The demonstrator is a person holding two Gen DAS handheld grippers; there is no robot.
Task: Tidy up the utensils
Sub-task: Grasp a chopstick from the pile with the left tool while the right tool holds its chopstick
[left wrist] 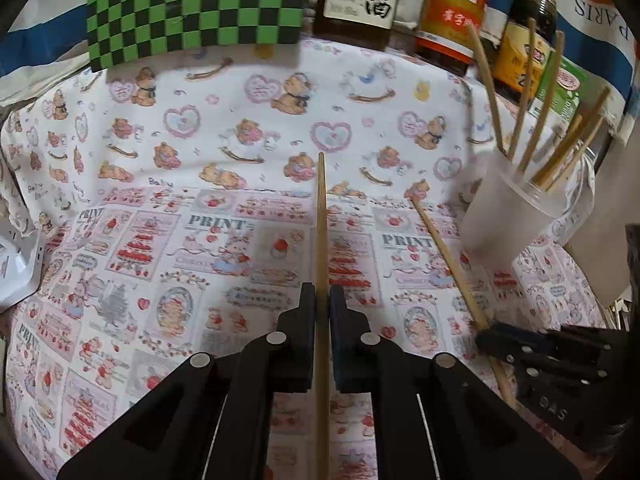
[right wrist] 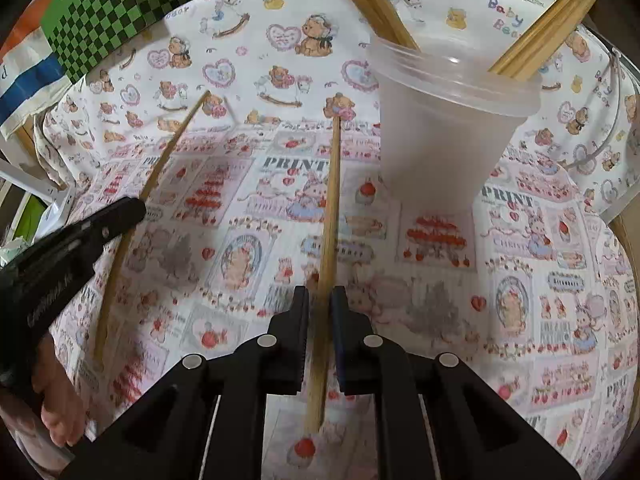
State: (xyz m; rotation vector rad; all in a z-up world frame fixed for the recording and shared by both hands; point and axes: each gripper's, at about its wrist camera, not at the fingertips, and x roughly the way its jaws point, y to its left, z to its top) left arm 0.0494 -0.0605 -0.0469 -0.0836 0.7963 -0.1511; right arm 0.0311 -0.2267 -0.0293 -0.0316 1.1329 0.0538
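My left gripper (left wrist: 321, 292) is shut on a wooden chopstick (left wrist: 321, 220) that points straight ahead above the patterned cloth. My right gripper (right wrist: 321, 294) is shut on another chopstick (right wrist: 332, 200), also pointing forward. In the left wrist view the right gripper (left wrist: 486, 334) sits at the right with its chopstick (left wrist: 448, 258) slanting up-left. In the right wrist view the left gripper (right wrist: 132, 210) is at the left with its chopstick (right wrist: 160, 168). A frosted plastic cup (left wrist: 512, 208) (right wrist: 444, 132) holding several chopsticks (left wrist: 536, 128) (right wrist: 540, 40) stands on the cloth, ahead and to the right.
A green-and-black checkered box (left wrist: 196, 8) (right wrist: 100, 12) stands at the back left. Sauce bottles (left wrist: 452, 12) and a green carton (left wrist: 560, 92) line the back right behind the cup. A white object (left wrist: 16, 264) lies at the left edge.
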